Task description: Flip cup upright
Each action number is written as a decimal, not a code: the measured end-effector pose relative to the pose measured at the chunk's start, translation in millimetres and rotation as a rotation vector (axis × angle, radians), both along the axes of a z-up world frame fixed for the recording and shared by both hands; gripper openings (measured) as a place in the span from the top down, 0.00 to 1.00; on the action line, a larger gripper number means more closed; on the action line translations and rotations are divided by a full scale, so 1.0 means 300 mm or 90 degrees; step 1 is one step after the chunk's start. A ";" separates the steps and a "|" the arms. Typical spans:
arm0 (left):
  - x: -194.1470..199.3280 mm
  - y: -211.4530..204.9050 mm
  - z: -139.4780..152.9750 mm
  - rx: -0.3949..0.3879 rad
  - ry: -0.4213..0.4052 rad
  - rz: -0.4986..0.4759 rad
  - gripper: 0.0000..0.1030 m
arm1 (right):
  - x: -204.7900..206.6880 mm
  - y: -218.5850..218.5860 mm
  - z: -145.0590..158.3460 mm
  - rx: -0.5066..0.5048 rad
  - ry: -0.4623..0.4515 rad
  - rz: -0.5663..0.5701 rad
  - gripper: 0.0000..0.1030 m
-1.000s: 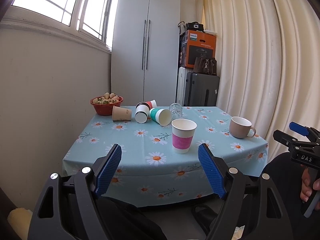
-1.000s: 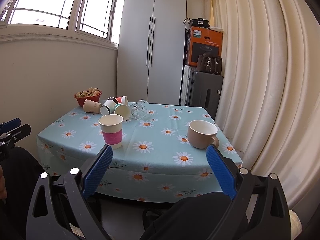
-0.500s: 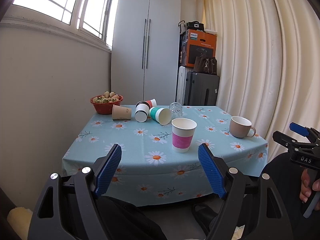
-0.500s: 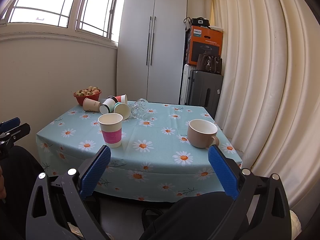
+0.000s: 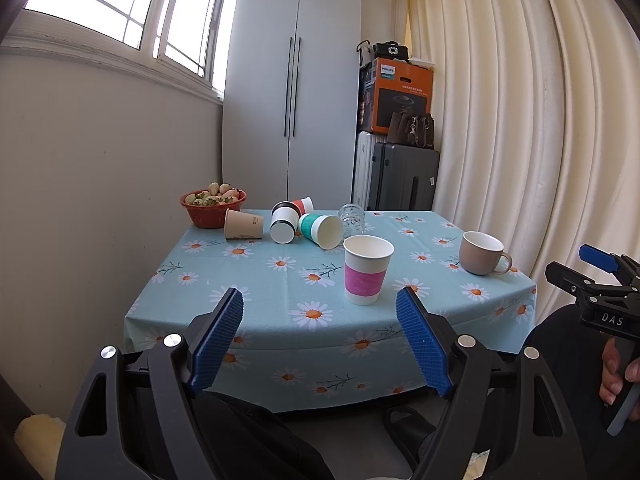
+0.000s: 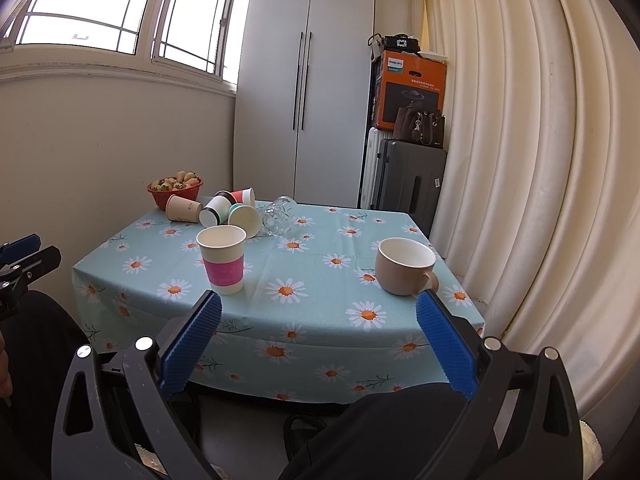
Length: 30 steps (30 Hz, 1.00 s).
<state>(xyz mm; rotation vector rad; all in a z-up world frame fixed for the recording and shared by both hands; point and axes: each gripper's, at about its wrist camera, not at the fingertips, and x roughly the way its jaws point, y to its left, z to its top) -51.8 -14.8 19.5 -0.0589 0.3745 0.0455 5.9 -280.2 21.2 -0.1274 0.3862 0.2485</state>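
Your left gripper [image 5: 320, 334] sits short of the table [image 5: 280, 320] with its blue pads spread wide and nothing between them; your right gripper [image 6: 318, 338] is the same — wide apart, empty, off the near edge.

Nearest on the cloth stands the pink cup [image 5: 367, 269], already upright, mouth up. To its right, well apart, the mug [image 5: 480, 253] also stands upright, handle toward the right edge.

The work lies farther back. Four paper cups and a glass lie on their sides in a cluster near the far left of the table, just in front of the red bowl [image 5: 212, 208]. The teal cup [image 5: 322, 230] is the closest — its long axis runs roughly toward you and to the right, open mouth facing you. Just left of it the black-banded cup [image 5: 283, 222] lies with its mouth angled toward you; the red cup [image 5: 302, 204] sits behind that. The tan cup [image 5: 243, 224] lies crosswise. The glass [image 5: 352, 216] lies just right of the teal cup.

Judging by looks, the paper cups will be light and easily crushed, so pinch gently across the mid-wall, not the rim. The glass would be heavier, slick and breakable.
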 end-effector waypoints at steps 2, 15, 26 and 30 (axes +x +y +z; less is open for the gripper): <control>0.000 -0.001 0.001 0.001 0.000 -0.001 0.25 | 0.001 -0.001 0.000 0.000 0.000 0.001 0.06; 0.001 0.006 -0.008 0.002 0.001 0.000 0.25 | 0.001 0.000 -0.002 -0.001 0.000 0.001 0.06; 0.003 0.007 -0.007 0.001 0.001 0.000 0.25 | 0.004 -0.002 -0.004 -0.002 0.002 0.002 0.06; 0.004 0.008 -0.009 0.001 0.001 0.000 0.25 | 0.002 -0.004 -0.009 -0.002 0.002 0.003 0.06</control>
